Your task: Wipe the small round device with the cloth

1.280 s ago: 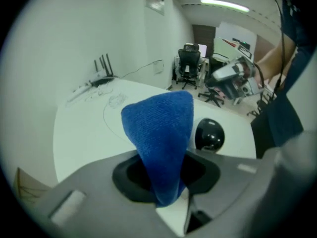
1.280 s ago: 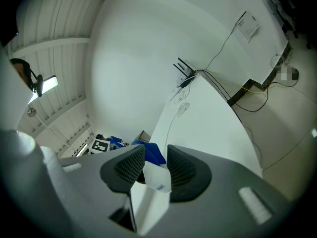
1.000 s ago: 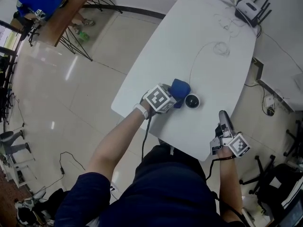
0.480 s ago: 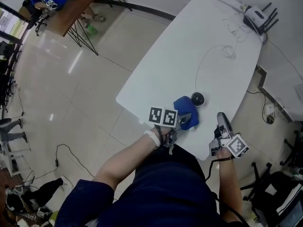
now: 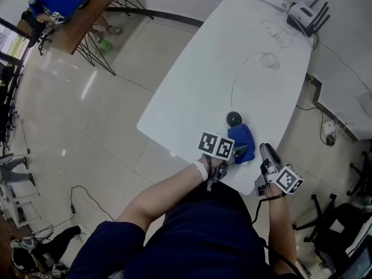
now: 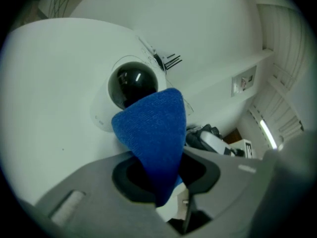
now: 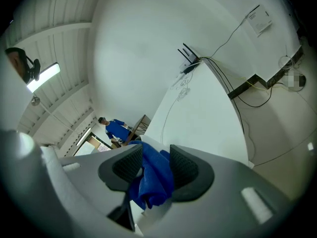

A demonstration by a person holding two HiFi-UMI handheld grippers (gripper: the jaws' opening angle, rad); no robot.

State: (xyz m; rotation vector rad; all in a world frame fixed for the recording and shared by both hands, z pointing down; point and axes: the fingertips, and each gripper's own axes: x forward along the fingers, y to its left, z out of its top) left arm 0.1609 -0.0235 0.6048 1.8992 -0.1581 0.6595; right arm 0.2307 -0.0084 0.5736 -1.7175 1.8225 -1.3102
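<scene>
1. The jaws of my left gripper (image 5: 238, 154) are clamped on the blue cloth (image 5: 242, 139). In the left gripper view, the blue cloth (image 6: 154, 133) rises out of the left gripper (image 6: 161, 175) as a folded point that covers the lower edge of the dome camera (image 6: 131, 81).
2. The jaws of my right gripper (image 5: 264, 151) stand partly apart and have just been opening. In the right gripper view, a bunched fold of the blue cloth (image 7: 151, 175) sits between the ribbed pads (image 7: 183, 168).
3. The dome camera (image 5: 233, 119), black on a white base, stands on the white table (image 5: 197, 80) at its near end, toward the right edge. The blue cloth lies just beside it, at the table's near edge.
4. A thin cable (image 5: 235, 77) runs from the dome camera toward the far end. A router (image 5: 302, 9) with antennas sits at the far right corner.
</scene>
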